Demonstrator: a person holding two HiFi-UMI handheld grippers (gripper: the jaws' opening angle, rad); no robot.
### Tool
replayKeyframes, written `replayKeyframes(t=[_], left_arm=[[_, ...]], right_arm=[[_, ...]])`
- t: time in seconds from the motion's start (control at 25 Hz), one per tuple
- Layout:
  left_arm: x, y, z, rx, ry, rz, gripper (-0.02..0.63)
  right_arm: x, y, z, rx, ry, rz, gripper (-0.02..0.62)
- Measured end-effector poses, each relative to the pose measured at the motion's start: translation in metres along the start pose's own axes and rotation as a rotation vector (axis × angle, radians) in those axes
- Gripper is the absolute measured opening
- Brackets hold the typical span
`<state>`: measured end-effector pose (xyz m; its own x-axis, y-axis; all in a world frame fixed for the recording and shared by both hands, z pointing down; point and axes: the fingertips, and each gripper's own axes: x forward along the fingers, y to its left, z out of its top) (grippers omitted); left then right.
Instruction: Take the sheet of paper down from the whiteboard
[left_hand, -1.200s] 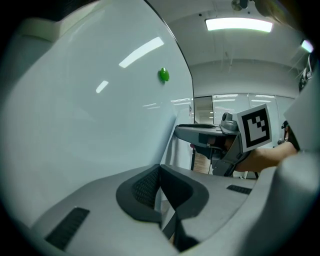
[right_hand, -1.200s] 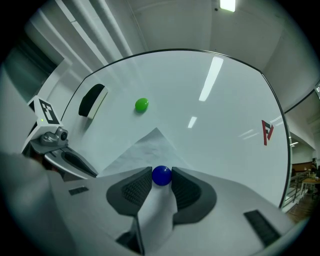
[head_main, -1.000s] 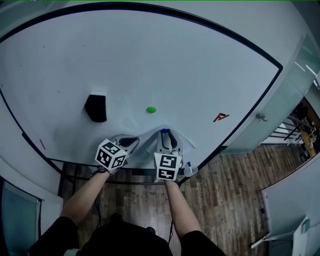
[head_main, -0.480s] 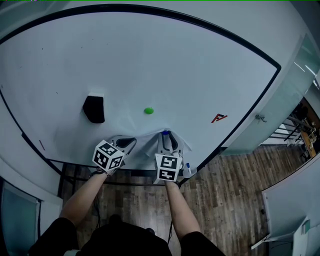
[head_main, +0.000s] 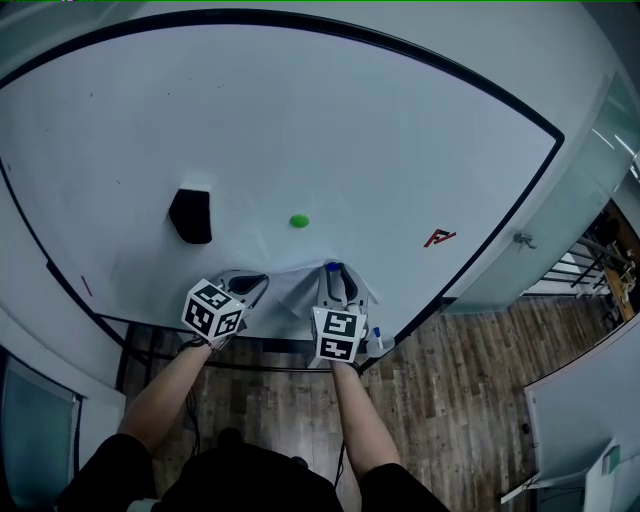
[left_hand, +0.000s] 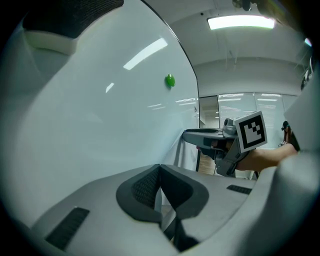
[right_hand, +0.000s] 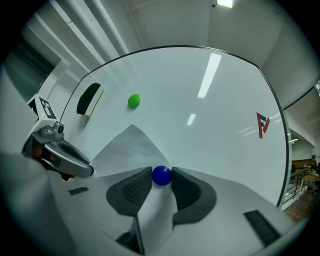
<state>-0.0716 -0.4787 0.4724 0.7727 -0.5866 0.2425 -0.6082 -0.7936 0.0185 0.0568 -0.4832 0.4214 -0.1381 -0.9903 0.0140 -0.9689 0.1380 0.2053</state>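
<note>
1. On my feed the sheet of paper (right_hand: 131, 145) is low on the whiteboard (head_main: 380, 130), right between the two grippers. It's not lying flat: it's creased and comes up to a peak just under the green magnet (head_main: 299, 220), which sits on bare board, apart from the paper.
2. The left gripper (left_hand: 160, 170) has its pads pressed together on the paper's left edge. In the left gripper view a thin white strip of sheet runs between them.
3. The right gripper (head_main: 335, 283) is nose-on to the board, with its two pads sitting on either side of a blue magnet (right_hand: 161, 175) and touching it on both sides. So I'd call that clamped on the magnet. The paper also runs down between those jaws, below the ball.
4. The blue magnet sits on the right part of the sheet, against the board.
5. Other stuff: a black eraser (head_main: 191, 215) is stuck to the board up and left of the left gripper. A small red mark (head_main: 440, 238) is off to the right, well apart from the paper. There's wood floor (head_main: 460, 400) below.
</note>
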Motion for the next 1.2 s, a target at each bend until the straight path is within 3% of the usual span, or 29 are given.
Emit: replayKeyframes(t=[1.2], left_arm=[[-0.029, 0.029, -0.004, -0.021, 0.004, 0.108, 0.021]], right_arm=[[-0.002, -0.008, -0.004, 0.019, 0.002, -0.001, 0.130]])
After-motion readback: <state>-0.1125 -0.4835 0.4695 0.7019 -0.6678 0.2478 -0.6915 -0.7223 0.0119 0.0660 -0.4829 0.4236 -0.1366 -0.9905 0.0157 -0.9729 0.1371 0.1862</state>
